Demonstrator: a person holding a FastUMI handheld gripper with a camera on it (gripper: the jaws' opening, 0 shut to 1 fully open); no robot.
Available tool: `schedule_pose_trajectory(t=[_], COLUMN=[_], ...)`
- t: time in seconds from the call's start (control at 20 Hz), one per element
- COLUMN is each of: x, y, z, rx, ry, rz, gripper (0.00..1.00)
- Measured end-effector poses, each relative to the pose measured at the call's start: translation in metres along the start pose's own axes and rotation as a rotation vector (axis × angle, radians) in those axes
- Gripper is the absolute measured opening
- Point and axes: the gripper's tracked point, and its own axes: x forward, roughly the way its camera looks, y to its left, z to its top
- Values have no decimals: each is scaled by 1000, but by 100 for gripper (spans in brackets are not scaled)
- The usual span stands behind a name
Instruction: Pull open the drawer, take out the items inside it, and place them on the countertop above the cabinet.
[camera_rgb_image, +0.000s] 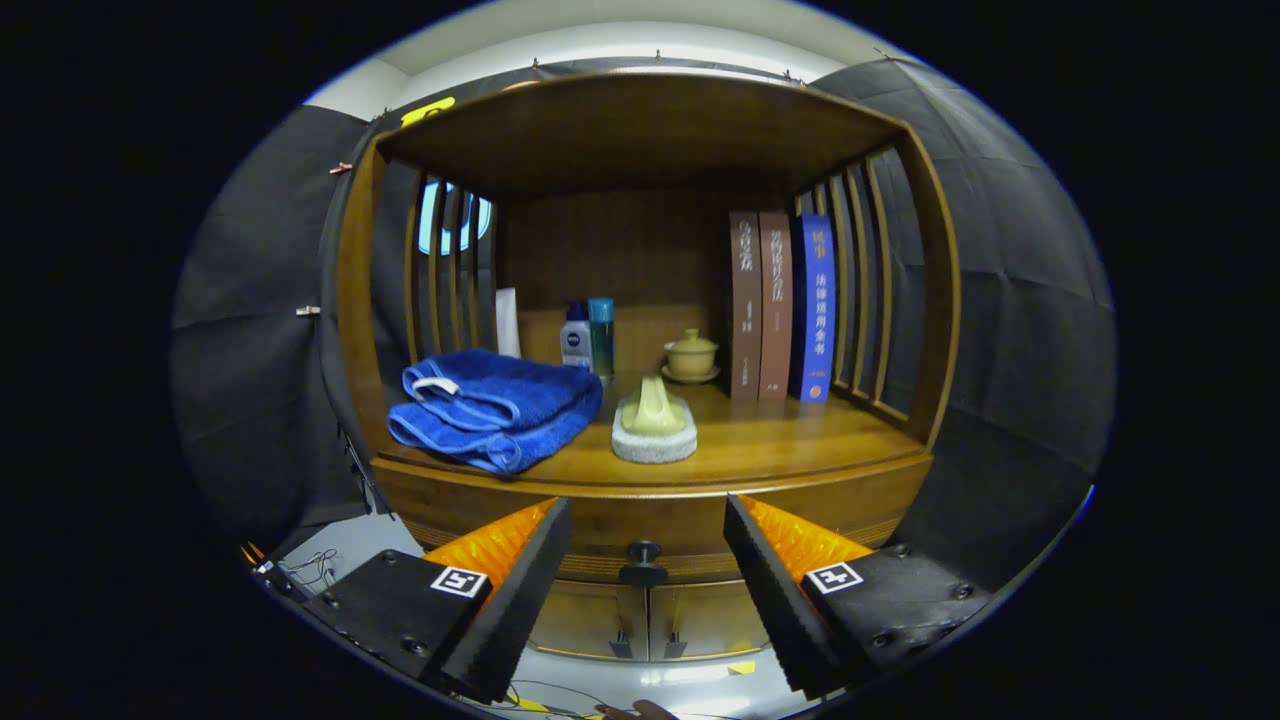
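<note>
A wooden cabinet stands ahead of me, its drawer front (600, 535) closed under the countertop (790, 440). The drawer's dark round knob (643, 562) lies just ahead of my gripper (648, 520), level with the gap between the two fingers. The gripper is open, with nothing between its fingers and no contact with the knob. What the drawer contains is hidden.
On the countertop lie a folded blue towel (495, 408), a pale yellow piece on a round grey base (654, 425), two bottles (588, 338), a lidded cup (691, 356) and three upright books (780, 305). Slatted sides and a top board enclose the shelf. Two small doors (640, 620) sit below the drawer.
</note>
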Motion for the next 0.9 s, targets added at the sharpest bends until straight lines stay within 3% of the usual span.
schedule_pose_trajectory(t=[0.3, 0.7, 0.9], x=[-63, -121, -139], y=[-13, 1, 0], z=[103, 168, 179], rx=[8, -3, 6], ry=[-108, -213, -248], rz=[-31, 7, 10], gripper=[99, 99, 99])
